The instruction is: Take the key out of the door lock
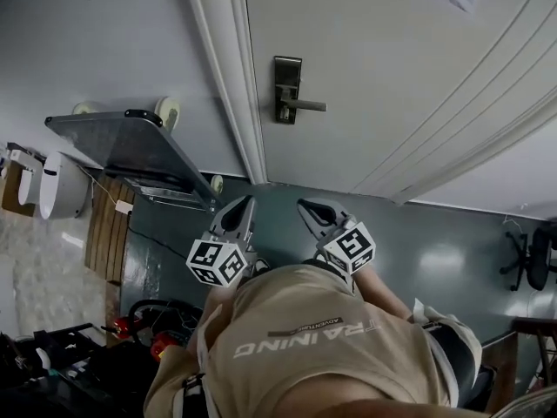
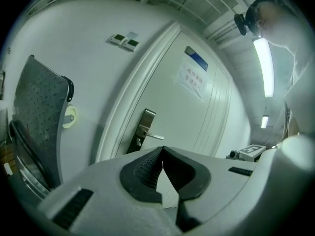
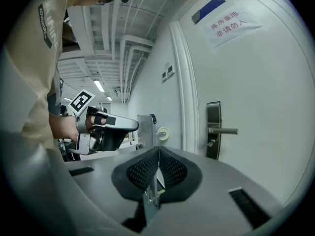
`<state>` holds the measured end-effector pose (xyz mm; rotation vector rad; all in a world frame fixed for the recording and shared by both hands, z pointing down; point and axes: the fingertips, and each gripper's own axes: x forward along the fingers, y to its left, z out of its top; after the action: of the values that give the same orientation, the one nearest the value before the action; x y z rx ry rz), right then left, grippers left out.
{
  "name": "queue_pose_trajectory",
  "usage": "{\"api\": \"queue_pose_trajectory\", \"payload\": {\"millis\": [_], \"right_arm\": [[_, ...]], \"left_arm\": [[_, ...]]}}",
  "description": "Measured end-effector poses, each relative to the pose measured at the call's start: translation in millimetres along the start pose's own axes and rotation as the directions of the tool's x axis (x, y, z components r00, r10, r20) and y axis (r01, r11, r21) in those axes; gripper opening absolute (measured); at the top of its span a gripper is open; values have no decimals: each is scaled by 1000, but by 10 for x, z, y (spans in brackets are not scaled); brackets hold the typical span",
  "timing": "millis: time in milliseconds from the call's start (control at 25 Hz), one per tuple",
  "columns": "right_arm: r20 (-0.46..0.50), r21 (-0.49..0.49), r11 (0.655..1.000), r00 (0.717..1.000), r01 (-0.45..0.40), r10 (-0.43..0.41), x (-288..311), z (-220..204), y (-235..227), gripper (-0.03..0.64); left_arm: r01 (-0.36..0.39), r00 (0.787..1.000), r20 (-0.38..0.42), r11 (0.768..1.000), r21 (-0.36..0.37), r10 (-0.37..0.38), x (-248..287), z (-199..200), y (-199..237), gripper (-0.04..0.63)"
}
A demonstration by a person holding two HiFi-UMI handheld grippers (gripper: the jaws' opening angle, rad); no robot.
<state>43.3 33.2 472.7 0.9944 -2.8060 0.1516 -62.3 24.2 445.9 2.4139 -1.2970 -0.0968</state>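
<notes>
Though both claws point toward the door point(image 1: 392, 68), neither is near it. They hang side by side low in the head view, just above the person's tan shirt point(image 1: 305, 347) and well apart from the lock.

The left claw point(image 1: 246, 204) is clenched. Its ribbed pads point(image 2: 146, 169) meet at the tips with nothing gripped, and only the white door shows through the cleft below them. The right claw point(image 1: 307, 206) is clenched as well, pads pressed tip to tip. A thin sliver of metal point(image 3: 152, 196) stands low in the cleft behind its pads; what it is cannot be told.

The key point(image 3: 210, 142) sits in the lock plate point(image 1: 288, 90). It shows as a small metal piece jutting out just beneath the lever handle point(image 1: 306, 105), close to the door's edge beside the frame point(image 1: 235, 77). Neither claw touches it.

A paper notice point(image 3: 231, 26) is stuck high on the door. Beyond the frame, a folded grey cart point(image 1: 130, 146) with a perforated deck leans against the wall.
</notes>
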Motion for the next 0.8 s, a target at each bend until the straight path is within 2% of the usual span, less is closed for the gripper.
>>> {"api": "queue_pose_trajectory", "payload": {"millis": [320, 600, 800], "right_arm": [[24, 54, 995, 996, 83, -85, 501, 50, 414, 15], [-95, 67, 990, 989, 124, -117, 483, -207, 390, 15], [-80, 87, 983, 985, 161, -154, 594, -155, 275, 15]], "left_arm": [[46, 991, -131, 995, 84, -34, -384, -211, 515, 6], [54, 992, -123, 985, 165, -34, -312, -216, 661, 6], [92, 989, -126, 986, 138, -74, -230, -226, 610, 6]]}}
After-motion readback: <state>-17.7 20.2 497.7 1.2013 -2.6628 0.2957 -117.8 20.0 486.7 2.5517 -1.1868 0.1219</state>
